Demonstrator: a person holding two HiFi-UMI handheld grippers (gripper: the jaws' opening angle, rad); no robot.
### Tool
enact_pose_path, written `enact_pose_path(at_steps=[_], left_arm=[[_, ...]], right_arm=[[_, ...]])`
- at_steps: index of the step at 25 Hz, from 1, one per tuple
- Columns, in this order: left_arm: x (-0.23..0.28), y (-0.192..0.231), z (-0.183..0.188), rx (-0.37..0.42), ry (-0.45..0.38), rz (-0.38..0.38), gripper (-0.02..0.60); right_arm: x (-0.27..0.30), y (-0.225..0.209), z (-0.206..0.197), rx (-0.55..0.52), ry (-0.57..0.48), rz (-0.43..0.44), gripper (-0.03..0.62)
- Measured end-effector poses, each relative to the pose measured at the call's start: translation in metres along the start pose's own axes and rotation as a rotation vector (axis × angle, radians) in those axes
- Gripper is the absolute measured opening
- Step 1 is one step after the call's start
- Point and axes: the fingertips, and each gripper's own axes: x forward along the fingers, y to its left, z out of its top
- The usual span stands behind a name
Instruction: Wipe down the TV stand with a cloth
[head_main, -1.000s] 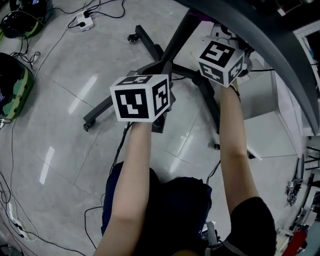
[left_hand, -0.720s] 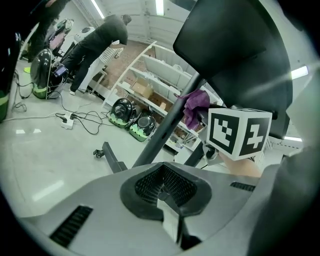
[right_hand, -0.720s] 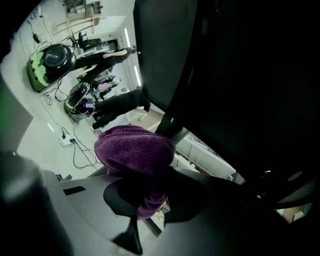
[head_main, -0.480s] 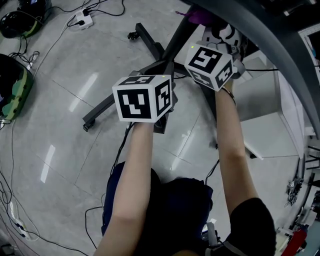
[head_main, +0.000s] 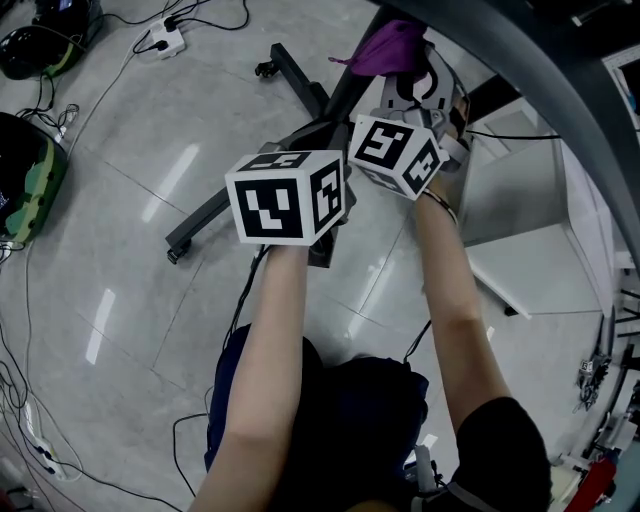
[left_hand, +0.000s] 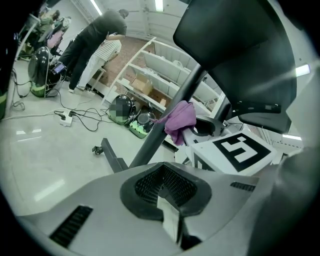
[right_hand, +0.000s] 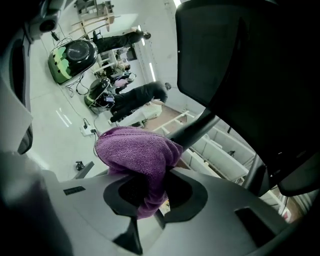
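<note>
Two handheld grippers hover above the grey floor (head_main: 150, 300) by the black metal TV stand (head_main: 300, 85). The right gripper (right_hand: 149, 202) has its fingers closed on a purple terry cloth (right_hand: 134, 150). The cloth bunches above them and lies against the stand's slanted dark pole (left_hand: 150, 142), under the black screen (left_hand: 240, 50). The left gripper (left_hand: 170, 222) sits just beside the right one, fingers pressed together with nothing between.
</note>
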Motion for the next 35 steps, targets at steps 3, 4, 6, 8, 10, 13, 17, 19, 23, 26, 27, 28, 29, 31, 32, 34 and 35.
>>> enact_pose_path(at_steps=[3,4,6,8,10,13,17,19,23,26,27,28,29,31,32,34,35], left_arm=[[0.001,0.001,-0.001,-0.005,0.004,0.002,0.006],[0.001,0.002,-0.001,-0.006,0.004,0.002,0.006],[0.001,0.004,0.0,-0.007,0.003,0.003,0.006],[0.001,0.008,0.0,-0.013,0.002,0.007,0.006],[0.001,0.011,-0.001,-0.02,0.003,0.013,0.006],[-0.001,0.019,-0.001,-0.029,0.002,0.024,0.006],[-0.004,0.029,0.002,-0.036,-0.004,0.041,0.006],[-0.006,0.037,0.004,-0.033,-0.007,0.059,0.006],[-0.008,0.045,0.008,-0.043,-0.023,0.08,0.006],[-0.007,0.047,0.007,-0.047,-0.022,0.083,0.006],[-0.007,0.047,0.006,-0.045,-0.021,0.085,0.006],[-0.007,0.047,0.006,-0.042,-0.02,0.086,0.006],[-0.007,0.046,0.007,-0.038,-0.019,0.086,0.006],[-0.007,0.044,0.006,-0.029,-0.014,0.087,0.006],[-0.006,0.043,0.005,-0.025,-0.012,0.087,0.006],[-0.005,0.042,0.004,-0.021,-0.009,0.087,0.006],[-0.005,0.041,0.004,-0.019,-0.009,0.086,0.006]], right_arm=[[-0.001,0.011,-0.008,0.01,0.015,0.023,0.098],[-0.001,0.014,-0.01,0.013,0.019,0.027,0.098],[0.0,0.019,-0.014,0.02,0.027,0.04,0.098],[-0.001,0.025,-0.018,0.03,0.039,0.056,0.098],[-0.002,0.032,-0.023,0.037,0.053,0.075,0.098],[-0.004,0.045,-0.031,0.035,0.064,0.096,0.098],[-0.005,0.062,-0.042,0.034,0.084,0.12,0.098],[-0.005,0.071,-0.048,0.035,0.096,0.135,0.098],[-0.007,0.088,-0.061,0.025,0.124,0.158,0.098],[-0.009,0.104,-0.071,0.042,0.156,0.18,0.098],[-0.009,0.111,-0.076,0.05,0.166,0.19,0.098],[-0.009,0.117,-0.08,0.054,0.176,0.202,0.098],[-0.01,0.124,-0.084,0.055,0.187,0.216,0.098],[-0.014,0.138,-0.092,0.05,0.213,0.244,0.098],[-0.015,0.144,-0.096,0.05,0.226,0.258,0.098],[-0.015,0.155,-0.104,0.061,0.249,0.285,0.098],[-0.015,0.16,-0.109,0.069,0.261,0.297,0.098]])
